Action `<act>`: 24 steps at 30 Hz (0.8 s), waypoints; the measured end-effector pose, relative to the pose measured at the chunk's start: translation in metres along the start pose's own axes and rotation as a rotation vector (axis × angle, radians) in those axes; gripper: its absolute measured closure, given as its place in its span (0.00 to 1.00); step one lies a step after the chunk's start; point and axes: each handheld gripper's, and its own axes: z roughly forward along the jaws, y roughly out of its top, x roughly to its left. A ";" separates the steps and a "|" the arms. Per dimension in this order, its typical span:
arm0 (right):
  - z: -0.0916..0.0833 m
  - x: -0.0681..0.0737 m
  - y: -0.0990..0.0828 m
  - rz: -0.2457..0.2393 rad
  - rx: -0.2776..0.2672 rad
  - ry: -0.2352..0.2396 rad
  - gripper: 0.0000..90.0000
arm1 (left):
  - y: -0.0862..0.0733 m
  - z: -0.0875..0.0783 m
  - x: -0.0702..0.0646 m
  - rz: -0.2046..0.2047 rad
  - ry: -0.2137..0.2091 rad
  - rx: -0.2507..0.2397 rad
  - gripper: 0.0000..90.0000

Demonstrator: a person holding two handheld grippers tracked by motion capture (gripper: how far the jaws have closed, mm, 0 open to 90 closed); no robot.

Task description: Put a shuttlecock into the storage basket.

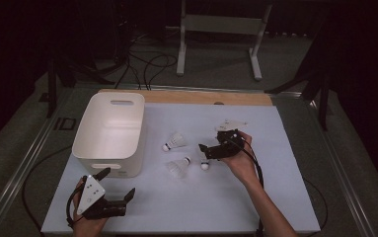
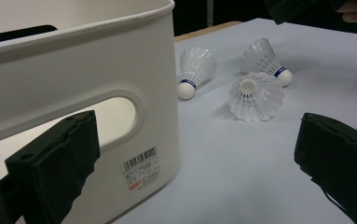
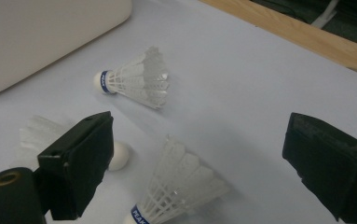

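Observation:
Three white shuttlecocks lie on the pale blue mat. One (image 1: 175, 141) (image 2: 195, 70) (image 3: 136, 84) is nearest the white bin (image 1: 110, 133) (image 2: 73, 70). A second (image 1: 179, 167) (image 2: 255, 95) lies nearer me, partly hidden behind a jaw in the right gripper view, its cork (image 3: 119, 156) showing. The third (image 2: 264, 58) (image 3: 181, 189) lies between the jaws of my right gripper (image 1: 212, 143) (image 3: 199, 163), which hangs open just above it, not touching. My left gripper (image 1: 117, 183) (image 2: 195, 154) is open and empty by the bin's near corner.
The bin stands at the mat's left side, handle cut-out facing me. A wooden strip (image 1: 206, 97) (image 3: 306, 37) edges the mat's far side. Cables and a white frame (image 1: 221, 29) lie on the floor beyond the table.

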 end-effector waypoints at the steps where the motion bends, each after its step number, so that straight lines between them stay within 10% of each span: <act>1: 0.001 0.000 0.000 -0.005 0.006 0.003 0.10 | 0.000 0.000 0.000 0.001 0.000 0.000 0.01; 24: 0.034 -0.002 -0.007 -0.004 0.103 0.037 0.14 | 0.000 -0.001 0.000 0.004 -0.001 -0.001 0.01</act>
